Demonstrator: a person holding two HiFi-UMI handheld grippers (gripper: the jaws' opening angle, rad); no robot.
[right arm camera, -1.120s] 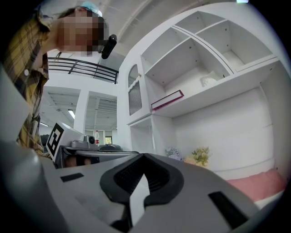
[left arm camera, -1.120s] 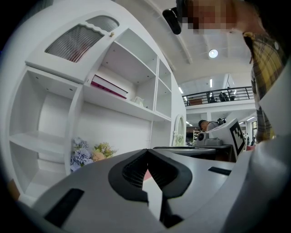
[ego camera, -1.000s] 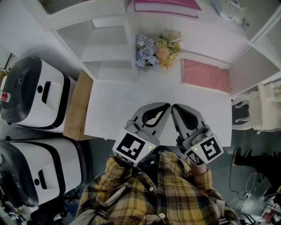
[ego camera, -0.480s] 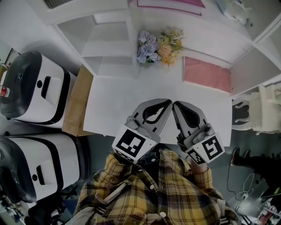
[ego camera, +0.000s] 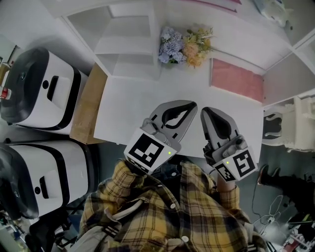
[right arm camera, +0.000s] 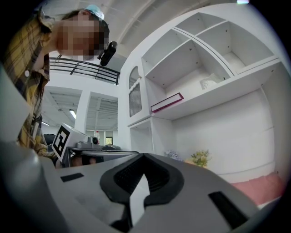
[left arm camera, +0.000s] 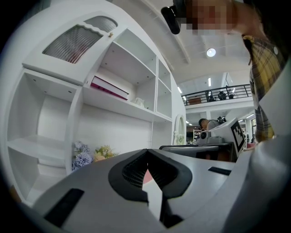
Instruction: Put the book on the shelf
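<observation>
The pink-edged book (left arm camera: 109, 87) lies flat on an upper shelf of the white shelf unit (left arm camera: 113, 102). It shows again in the right gripper view as the book (right arm camera: 167, 102), and only as a strip, the book (ego camera: 211, 2), at the top edge of the head view. My left gripper (ego camera: 193, 104) and right gripper (ego camera: 205, 110) are side by side over the near edge of the white table (ego camera: 128, 113), close to my body. Both are shut with nothing between the jaws, as the left gripper (left arm camera: 146, 154) and right gripper (right arm camera: 143, 159) show. They are far from the book.
A bunch of flowers (ego camera: 186, 45) and a pink mat (ego camera: 236, 78) sit at the back of the table. Two white-and-black appliances (ego camera: 34, 93) stand on the floor at left beside a wooden stand (ego camera: 86, 110). A white chair (ego camera: 295, 123) is at right.
The head view has tipped down, so the book has slid almost out of its top edge. Both grippers stay shut and near my body; the right one has drifted slightly right.
</observation>
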